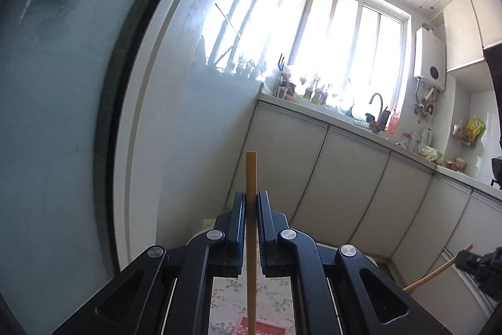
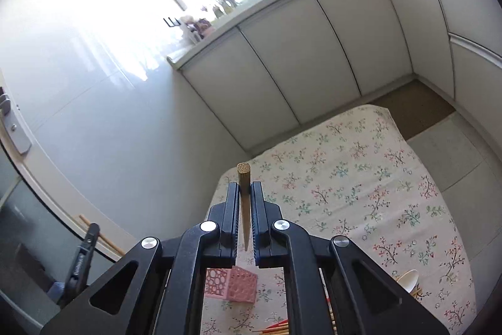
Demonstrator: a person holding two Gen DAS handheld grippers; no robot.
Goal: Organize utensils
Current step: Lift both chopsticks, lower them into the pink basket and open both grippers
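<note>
I judge the tidying to be about midway: each of my tools has a stick lifted clear, and nothing I can see has gone into the holder yet.

The flower-printed cloth-covered table [image 2: 360,193] lies below, with the pink perforated square utensil holder [image 2: 232,284] standing on it, just under my right tool. At the bottom edge a loose heap of wooden and red-tipped chopsticks [image 2: 276,327] waits on the cloth, and a white plastic spoon [image 2: 408,280] lies near the right edge. All of that is left to sort.

My right black two-finger gripper [image 2: 245,193] is clamped almost fully closed on a tapered brown wooden chopstick [image 2: 244,178], blunt end up and thin tip down above the holder. My left black two-finger gripper [image 1: 251,203] pinches a pale straight bamboo chopstick [image 1: 251,175] just as tightly, upright, its lower length running down over the cloth.
</note>
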